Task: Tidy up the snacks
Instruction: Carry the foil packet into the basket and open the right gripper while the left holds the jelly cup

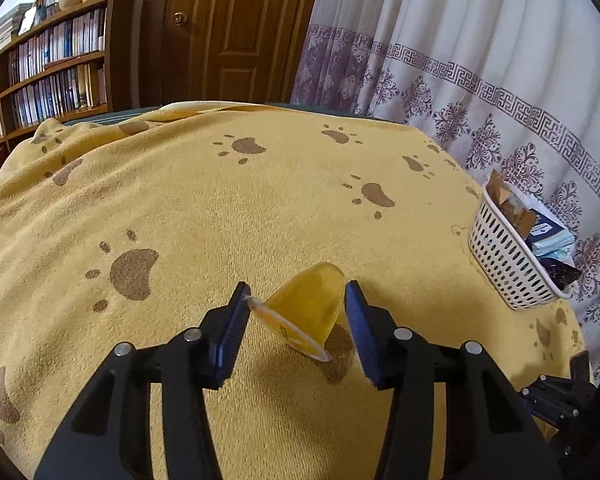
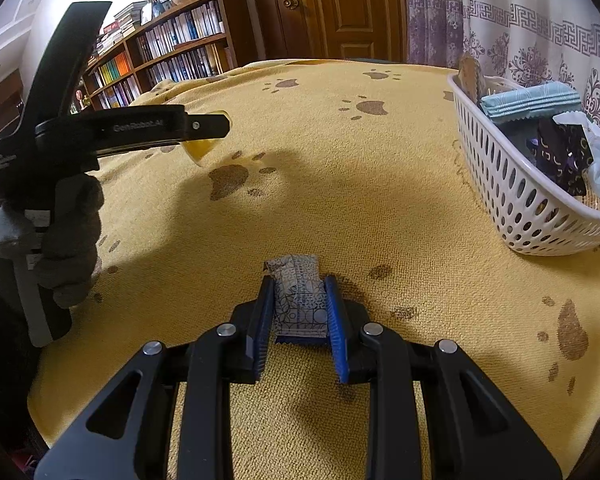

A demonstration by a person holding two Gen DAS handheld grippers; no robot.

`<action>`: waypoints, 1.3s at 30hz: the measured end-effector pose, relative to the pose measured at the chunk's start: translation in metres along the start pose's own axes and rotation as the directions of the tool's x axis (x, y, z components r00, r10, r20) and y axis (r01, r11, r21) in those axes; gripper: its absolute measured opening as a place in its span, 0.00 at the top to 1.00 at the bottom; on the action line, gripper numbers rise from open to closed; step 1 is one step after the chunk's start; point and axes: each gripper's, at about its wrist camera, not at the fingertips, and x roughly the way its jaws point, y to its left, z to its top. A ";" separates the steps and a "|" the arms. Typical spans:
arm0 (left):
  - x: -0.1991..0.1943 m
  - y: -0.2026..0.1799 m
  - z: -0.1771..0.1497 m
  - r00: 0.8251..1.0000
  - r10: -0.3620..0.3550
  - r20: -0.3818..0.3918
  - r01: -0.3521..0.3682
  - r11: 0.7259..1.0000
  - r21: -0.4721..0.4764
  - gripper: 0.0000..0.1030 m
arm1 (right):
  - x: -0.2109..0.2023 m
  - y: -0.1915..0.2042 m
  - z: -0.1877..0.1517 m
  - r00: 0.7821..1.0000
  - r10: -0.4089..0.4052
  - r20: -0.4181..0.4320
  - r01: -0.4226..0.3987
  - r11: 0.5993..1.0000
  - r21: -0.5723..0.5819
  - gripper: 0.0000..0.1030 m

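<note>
A translucent yellow jelly cup (image 1: 306, 312) lies tilted between the blue pads of my left gripper (image 1: 296, 292), its lid rim against one pad and its base against the other. It hangs above the blanket, as the right wrist view shows: jelly cup (image 2: 202, 148), left gripper (image 2: 216, 124). My right gripper (image 2: 299, 282) is shut on a white packet with a dark line pattern (image 2: 300, 304), low over the blanket. A white perforated basket (image 2: 500, 184) with several wrapped snacks stands to the right, also seen as the basket (image 1: 500, 256) in the left wrist view.
A yellow blanket with brown paw prints (image 1: 220, 208) covers the surface. A grey-gloved hand (image 2: 68, 232) holds the left gripper's handle. Behind stand a bookshelf (image 1: 56, 64), a wooden door (image 1: 228, 28) and a patterned curtain (image 1: 480, 60) close behind the basket.
</note>
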 end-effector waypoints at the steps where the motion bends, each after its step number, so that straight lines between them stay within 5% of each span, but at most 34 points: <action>1: 0.000 0.000 -0.001 1.000 0.000 -0.003 0.000 1.000 0.000 0.52 | 0.000 0.001 0.000 1.000 -0.002 0.000 0.002 1.000 -0.001 0.75; 16: -0.019 -0.004 0.003 0.999 -0.024 0.044 0.025 1.000 -0.012 0.52 | -0.008 0.000 0.000 1.000 -0.008 0.008 0.008 0.999 0.034 0.75; 28: -0.042 -0.016 0.008 0.994 -0.052 0.100 0.053 0.999 -0.002 0.52 | -0.063 -0.004 0.014 0.991 -0.030 0.129 0.024 0.998 0.050 0.75; 39: -0.050 -0.034 0.005 0.991 -0.082 0.109 0.079 0.996 0.034 0.52 | -0.111 -0.052 0.021 0.966 -0.133 0.220 0.095 0.980 0.177 0.75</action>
